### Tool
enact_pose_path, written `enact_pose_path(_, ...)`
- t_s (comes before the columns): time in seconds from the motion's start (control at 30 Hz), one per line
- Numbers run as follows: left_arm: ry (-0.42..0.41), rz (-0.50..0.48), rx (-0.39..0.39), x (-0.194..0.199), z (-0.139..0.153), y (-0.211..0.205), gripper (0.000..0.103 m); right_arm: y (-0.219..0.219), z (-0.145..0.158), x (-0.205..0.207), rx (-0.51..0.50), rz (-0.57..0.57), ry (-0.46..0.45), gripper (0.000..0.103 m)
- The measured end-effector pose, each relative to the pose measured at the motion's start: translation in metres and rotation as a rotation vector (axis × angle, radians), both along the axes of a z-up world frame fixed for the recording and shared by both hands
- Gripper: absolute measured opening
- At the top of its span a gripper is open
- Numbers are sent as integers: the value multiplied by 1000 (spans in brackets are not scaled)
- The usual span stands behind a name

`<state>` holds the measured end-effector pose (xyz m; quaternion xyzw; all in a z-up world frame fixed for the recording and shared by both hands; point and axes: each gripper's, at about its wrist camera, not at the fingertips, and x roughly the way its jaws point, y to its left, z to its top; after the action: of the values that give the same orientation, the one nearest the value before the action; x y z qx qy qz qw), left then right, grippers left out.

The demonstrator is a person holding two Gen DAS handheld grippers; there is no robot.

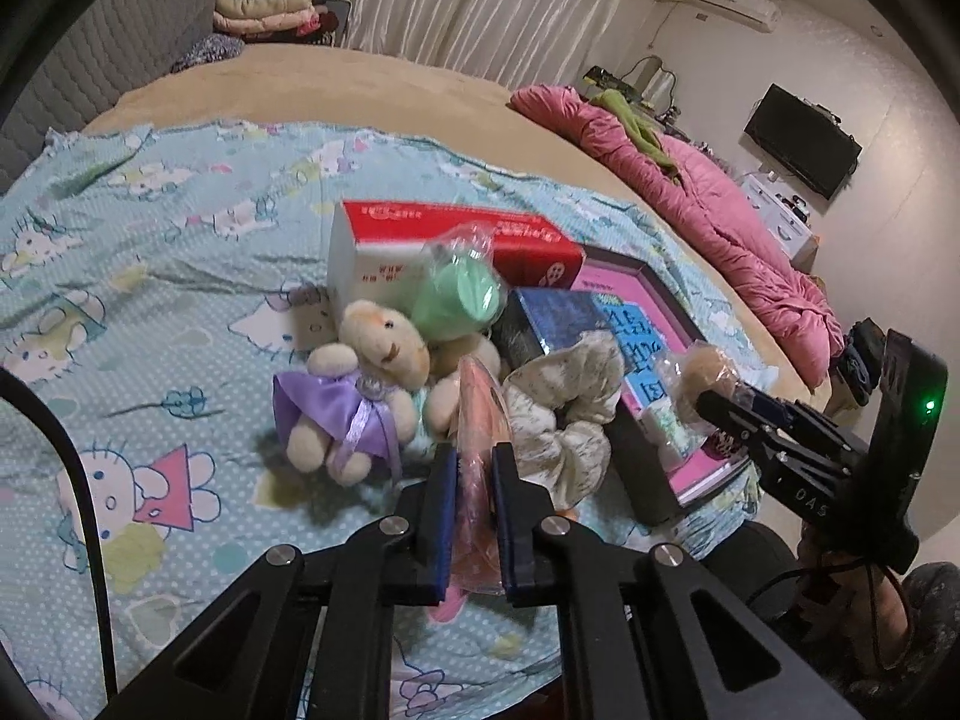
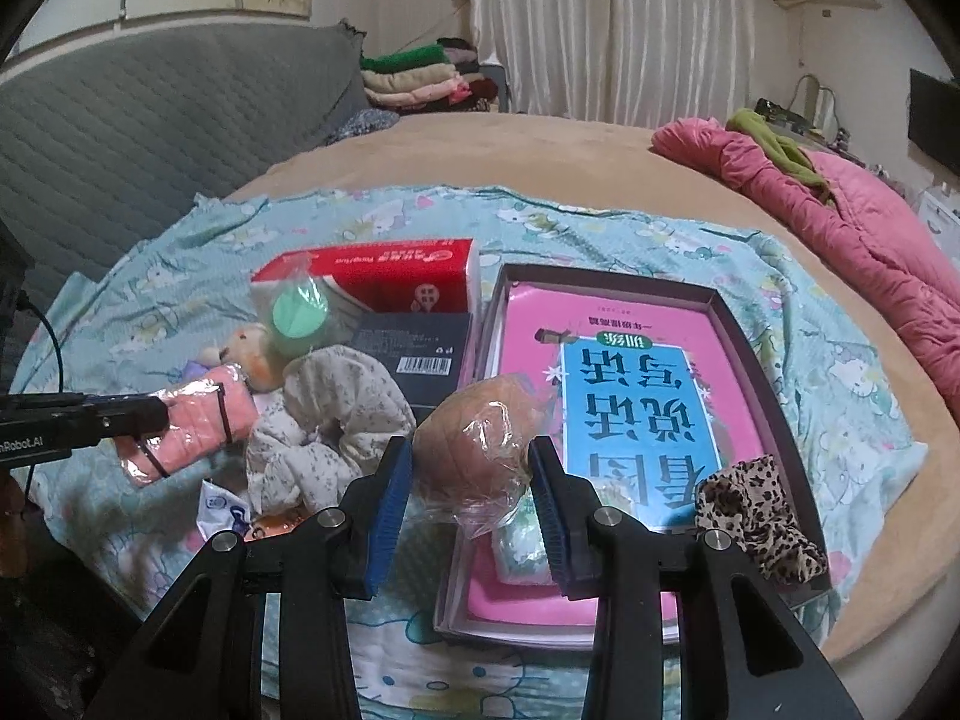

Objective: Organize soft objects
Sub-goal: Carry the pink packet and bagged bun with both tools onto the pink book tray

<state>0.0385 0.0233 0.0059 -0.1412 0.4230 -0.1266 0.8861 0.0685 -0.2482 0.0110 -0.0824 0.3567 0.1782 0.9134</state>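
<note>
My left gripper [image 1: 474, 468] is shut on a pink soft item in clear wrap [image 1: 477, 420], held above the blue patterned sheet; it also shows in the right wrist view [image 2: 192, 426]. My right gripper [image 2: 471, 468] is shut on a tan puff in clear plastic [image 2: 480, 444], over the near left corner of the dark open box [image 2: 768, 354], which holds a pink and blue book [image 2: 636, 420] and a leopard scrunchie [image 2: 756, 516]. A floral scrunchie [image 1: 564, 414], a teddy bear in a purple dress [image 1: 354, 384] and a green wrapped roll [image 1: 462, 300] lie between the grippers.
A red and white box [image 1: 432, 246] and a dark box [image 2: 420, 354] stand behind the pile. A pink quilt [image 2: 852, 228] lies on the bed at right. Folded clothes [image 2: 420, 81] are stacked at the back by the grey headboard [image 2: 150, 120].
</note>
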Motion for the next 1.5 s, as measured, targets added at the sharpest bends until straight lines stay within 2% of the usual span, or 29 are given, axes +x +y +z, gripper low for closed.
enact_pose_path(0.23,-55,15,22,-5,26,-5,12,-8,9,-2,43,-11,-23,41)
enact_pose_path(0.6,-95,7,47,-6,50,-24,12,-23,22,-4,106,-32,-64,41)
enact_pose_path(1.03,-139,-62,71,7,76,-68,12,-62,35,-2,177,-119,-105,41)
enact_pose_path(1.5,-159,-152,91,26,85,-127,12,-103,43,-1,248,-228,-141,41)
